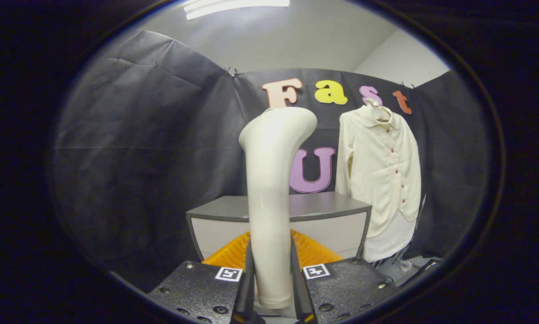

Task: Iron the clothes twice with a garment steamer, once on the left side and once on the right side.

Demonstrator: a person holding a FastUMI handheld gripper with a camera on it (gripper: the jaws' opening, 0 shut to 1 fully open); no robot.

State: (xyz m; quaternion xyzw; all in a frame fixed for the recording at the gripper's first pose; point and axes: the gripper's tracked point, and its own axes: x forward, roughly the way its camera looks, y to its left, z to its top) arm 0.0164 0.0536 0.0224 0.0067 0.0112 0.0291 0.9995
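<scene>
A cream garment steamer (271, 180) stands upright between my fingers, its handle clamped by both of them and its bent head pointing to the right. My gripper (271, 274) is shut on that handle. A cream button-up shirt (382, 166) hangs on a hanger against the black cloth wall, beyond the fingers and to the right of the steamer's head, well apart from it. Its white lower hem falls past a cabinet's right side.
A grey-topped cabinet (323, 207) with pale fronts stands beyond the fingers, behind the steamer. An orange ribbed object (312, 249) lies low just ahead of the fingers. Some small items sit on the floor under the shirt (406, 266).
</scene>
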